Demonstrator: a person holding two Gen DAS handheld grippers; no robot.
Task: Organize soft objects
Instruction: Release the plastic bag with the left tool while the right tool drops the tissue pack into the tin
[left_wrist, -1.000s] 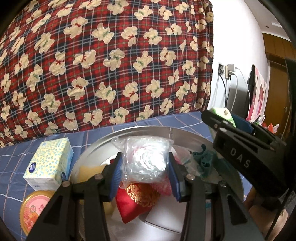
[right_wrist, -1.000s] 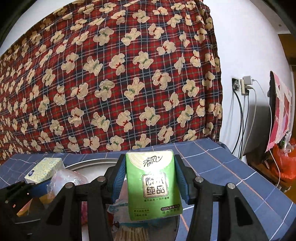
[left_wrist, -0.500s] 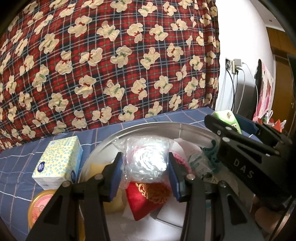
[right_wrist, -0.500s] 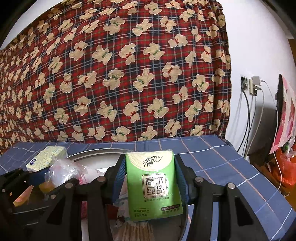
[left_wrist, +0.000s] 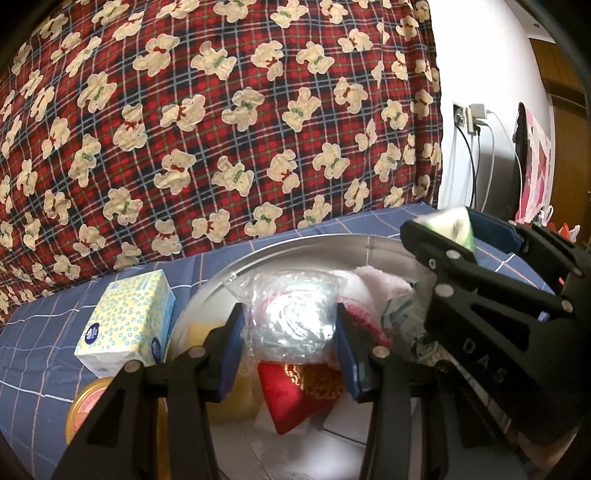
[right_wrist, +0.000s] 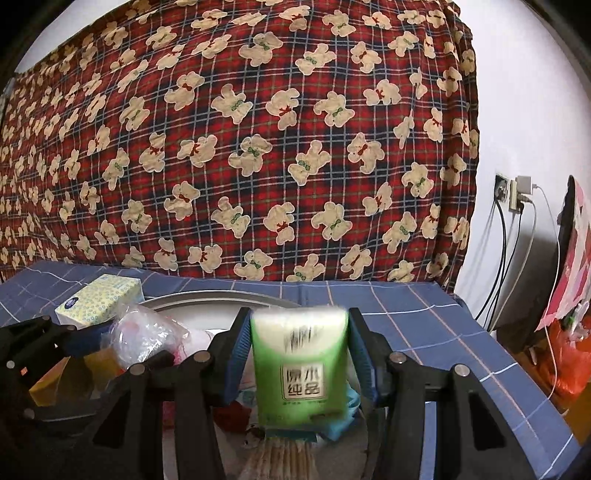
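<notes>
Left gripper (left_wrist: 290, 349) clamped on clear plastic bag (left_wrist: 291, 317), pads pressing both sides, bag raised over metal basin (left_wrist: 295, 245). Right gripper (right_wrist: 300, 360) clamped on green tissue pack (right_wrist: 300, 365), held over basin's right part. Both items likely lifted out for sorting, judging from clutter left below: red pouch (left_wrist: 295, 391), pink towel (left_wrist: 380, 282), yellow thing at left, partly hidden. Yellow tissue box (left_wrist: 127, 321) already outside, just left of basin on blue checked cloth (right_wrist: 424, 317); probably the soft-goods spot.

Green pack upright, long axis vertical, printed face toward camera, top edge blurred. Gripped across short width, so stable. Bag crumpled, no clear axis, bulging above the pads; contents unclear, something pinkish-white.
</notes>
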